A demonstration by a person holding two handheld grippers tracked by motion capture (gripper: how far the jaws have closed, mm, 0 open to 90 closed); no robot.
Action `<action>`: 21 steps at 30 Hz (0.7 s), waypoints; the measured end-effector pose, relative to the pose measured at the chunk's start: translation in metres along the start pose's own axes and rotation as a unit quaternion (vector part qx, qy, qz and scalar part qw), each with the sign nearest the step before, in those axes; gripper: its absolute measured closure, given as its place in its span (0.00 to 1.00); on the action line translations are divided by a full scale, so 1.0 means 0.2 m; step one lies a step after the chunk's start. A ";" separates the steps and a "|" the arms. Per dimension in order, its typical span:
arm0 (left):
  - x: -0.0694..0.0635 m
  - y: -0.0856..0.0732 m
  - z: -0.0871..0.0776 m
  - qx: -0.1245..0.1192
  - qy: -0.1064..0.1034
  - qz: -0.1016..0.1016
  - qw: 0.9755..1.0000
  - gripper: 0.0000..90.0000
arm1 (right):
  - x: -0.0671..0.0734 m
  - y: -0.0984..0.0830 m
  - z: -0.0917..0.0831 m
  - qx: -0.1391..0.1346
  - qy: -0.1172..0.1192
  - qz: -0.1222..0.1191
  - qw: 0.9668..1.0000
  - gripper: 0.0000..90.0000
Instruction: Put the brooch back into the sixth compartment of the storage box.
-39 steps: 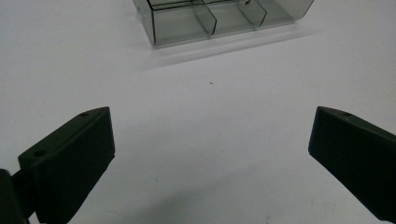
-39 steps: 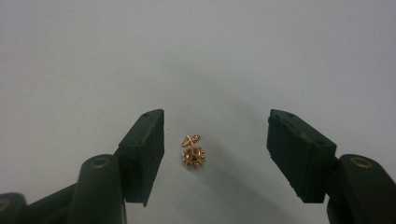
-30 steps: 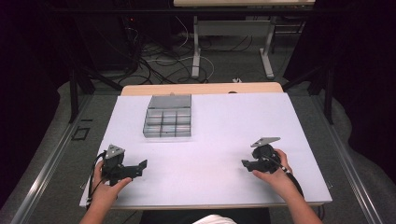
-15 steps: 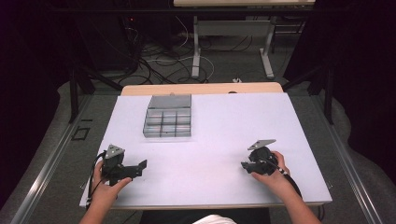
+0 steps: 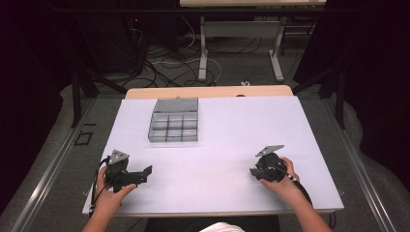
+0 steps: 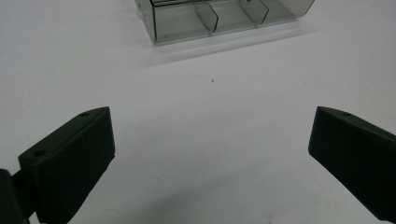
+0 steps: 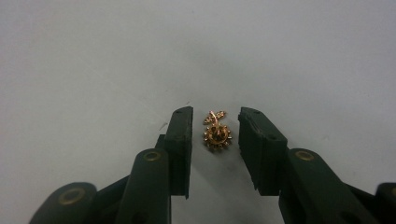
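The small gold ornament (image 7: 216,133) lies on the table (image 7: 93,70) between the right tool's (image 7: 215,135) jaws, which have just been closing without yet touching it.

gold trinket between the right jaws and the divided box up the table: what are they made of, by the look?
Trinket: probably gold-toned metal, shiny, with tiny studded points round a disc; plated or solid can't be told. Divided box: likely clear, smoke-tinted plastic; the white table shows through its thin partition walls.

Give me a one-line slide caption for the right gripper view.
Right gripper, jaws just closing, brackets a small gold ornament on the white table.
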State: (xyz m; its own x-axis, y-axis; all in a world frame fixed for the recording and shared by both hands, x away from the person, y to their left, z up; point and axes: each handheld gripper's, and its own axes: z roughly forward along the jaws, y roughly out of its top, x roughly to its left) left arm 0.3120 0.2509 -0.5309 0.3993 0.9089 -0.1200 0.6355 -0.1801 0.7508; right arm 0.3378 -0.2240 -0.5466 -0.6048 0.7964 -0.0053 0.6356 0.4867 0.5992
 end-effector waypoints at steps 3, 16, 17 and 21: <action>0.00 0.00 0.00 0.000 0.000 0.000 1.000 0.00 | 0.00 0.00 0.00 0.000 0.003 0.005 1.000 0.75; 0.00 0.00 0.00 0.001 0.000 0.000 1.000 0.00 | 0.00 0.00 -0.01 0.004 0.008 0.007 1.000 0.84; 0.00 0.00 0.00 0.001 0.000 0.000 1.000 0.00 | 0.00 0.00 -0.01 0.004 0.008 0.007 1.000 0.84; 0.00 0.00 0.00 0.001 0.000 0.000 1.000 0.00 | 0.00 0.00 -0.01 0.004 0.010 0.016 1.000 0.85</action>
State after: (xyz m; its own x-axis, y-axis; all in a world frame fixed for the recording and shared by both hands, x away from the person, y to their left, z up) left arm 0.3121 0.2511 -0.5311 0.3998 0.9087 -0.1201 0.6367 -0.1811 0.7495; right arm 0.3370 -0.2250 -0.5457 -0.5930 0.8047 0.0291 0.6587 0.4640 0.5923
